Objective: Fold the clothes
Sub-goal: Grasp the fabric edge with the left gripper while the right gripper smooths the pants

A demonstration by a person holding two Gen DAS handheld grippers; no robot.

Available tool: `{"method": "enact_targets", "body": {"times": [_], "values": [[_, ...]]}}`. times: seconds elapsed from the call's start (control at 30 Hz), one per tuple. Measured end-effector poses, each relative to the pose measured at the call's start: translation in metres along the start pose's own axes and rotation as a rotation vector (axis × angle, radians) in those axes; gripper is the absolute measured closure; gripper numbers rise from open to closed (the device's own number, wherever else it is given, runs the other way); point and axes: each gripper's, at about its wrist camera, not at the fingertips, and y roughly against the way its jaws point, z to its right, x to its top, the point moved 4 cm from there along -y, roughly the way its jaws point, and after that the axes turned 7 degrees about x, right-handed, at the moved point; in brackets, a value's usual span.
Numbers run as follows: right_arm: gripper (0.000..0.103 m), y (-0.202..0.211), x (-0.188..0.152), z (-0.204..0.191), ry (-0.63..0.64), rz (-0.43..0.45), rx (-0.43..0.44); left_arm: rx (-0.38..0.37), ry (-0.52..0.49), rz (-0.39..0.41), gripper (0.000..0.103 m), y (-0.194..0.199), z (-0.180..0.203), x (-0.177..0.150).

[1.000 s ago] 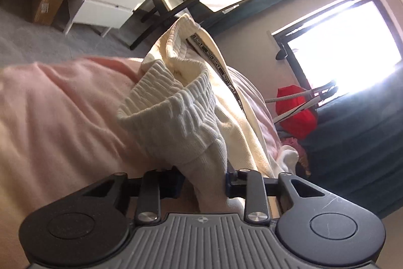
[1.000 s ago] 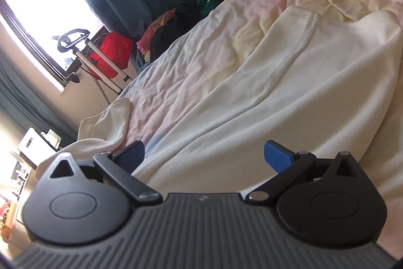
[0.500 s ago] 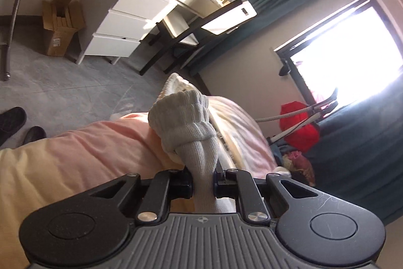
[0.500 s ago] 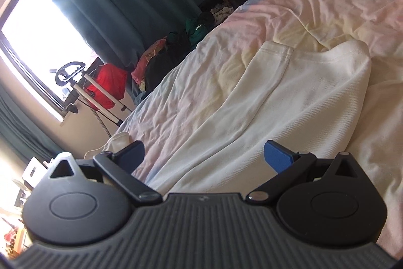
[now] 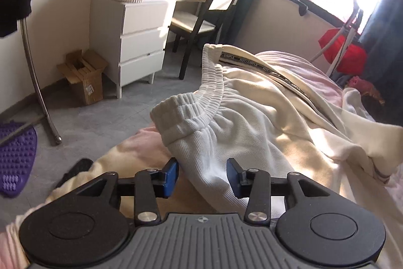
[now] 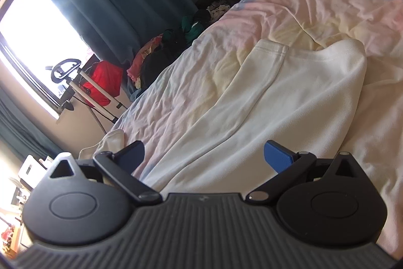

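1. Left tongs (image 5: 201, 174) stand partly open around the white trousers (image 5: 241, 132), pads not touching cloth.
2. Right tongs (image 6: 204, 155) gape wide, empty, over trouser fabric on the bed (image 6: 314, 4).
3. Soft, limp, light cotton; the ribbed waistband (image 5: 199, 105) looks the firmest grip.

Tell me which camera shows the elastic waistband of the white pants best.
The left wrist view: the ribbed waistband sits centre frame, sunlit, just beyond the open left gripper. The right wrist view shows only smooth white garment fabric on the bed; no waistband is identifiable there.
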Motion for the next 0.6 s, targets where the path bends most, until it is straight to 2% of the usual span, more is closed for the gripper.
{"method": "enact_targets", "body": {"times": [0.07, 0.17, 0.3, 0.43, 0.6], "values": [[0.0, 0.002, -0.001, -0.006, 0.029, 0.005, 0.01, -0.023, -0.073, 0.09, 0.042, 0.019, 0.015, -0.001], [0.0, 0.005, -0.005, -0.017, 0.082, 0.006, 0.025, -0.095, -0.127, 0.207, 0.023, 0.05, 0.041, -0.004], [0.0, 0.007, -0.016, -0.031, 0.156, -0.004, 0.03, -0.194, -0.241, 0.259, 0.021, 0.069, 0.091, -0.016], [0.0, 0.012, -0.024, -0.041, 0.184, -0.011, 0.063, -0.259, -0.455, 0.285, 0.018, 0.066, 0.172, -0.035], [0.0, 0.01, -0.02, -0.042, 0.197, 0.012, 0.049, -0.366, -0.625, 0.318, 0.016, 0.044, 0.287, -0.042]]}}
